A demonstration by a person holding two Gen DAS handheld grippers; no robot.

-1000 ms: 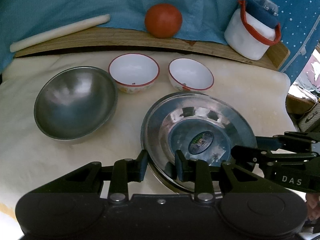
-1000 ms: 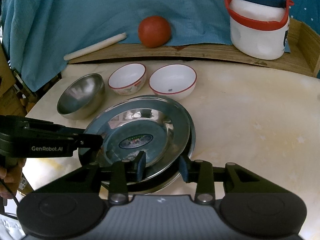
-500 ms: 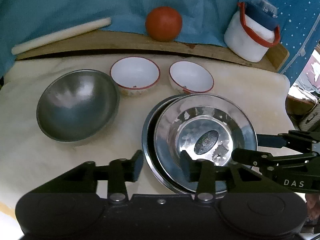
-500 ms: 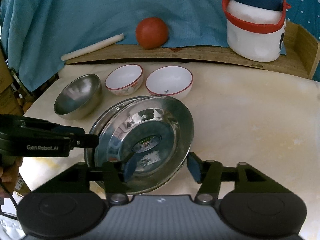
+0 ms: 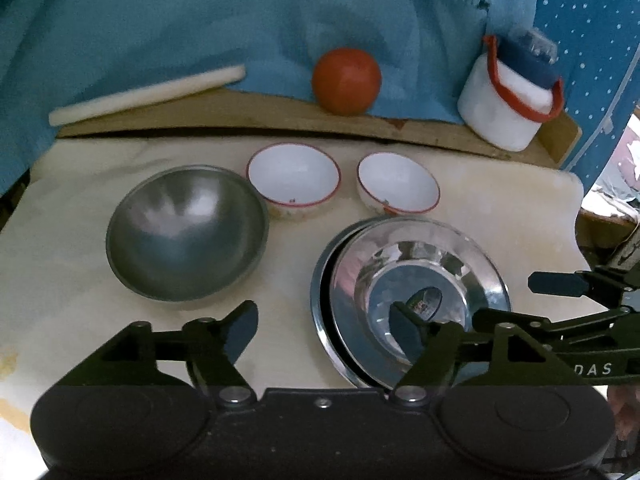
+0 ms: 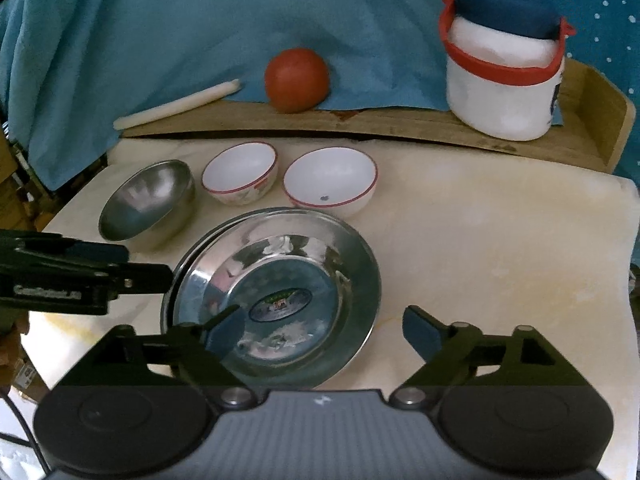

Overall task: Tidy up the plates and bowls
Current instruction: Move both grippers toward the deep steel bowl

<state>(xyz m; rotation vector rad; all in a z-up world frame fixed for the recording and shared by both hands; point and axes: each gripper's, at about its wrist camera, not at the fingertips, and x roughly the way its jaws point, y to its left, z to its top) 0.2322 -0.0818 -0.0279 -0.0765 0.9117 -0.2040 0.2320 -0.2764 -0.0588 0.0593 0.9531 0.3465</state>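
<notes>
We look down and forward along each gripper from close above the table (image 5: pixel 500 200); both views share the stacked steel plates (image 5: pixel 416 276), bowls and back ledge, seen from opposite sides

Cream table (image 6: pixel 480 240) – steel bowl (image 6: pixel 146 200), two white bowls (image 6: pixel 240 178), stacked steel plates (image 6: pixel 280 296)

The left tool (image 5: pixel 324 330), jaws opening, straddles the near rim of two stacked steel plates (image 5: pixel 420 256), gripping nothing.
</notes>
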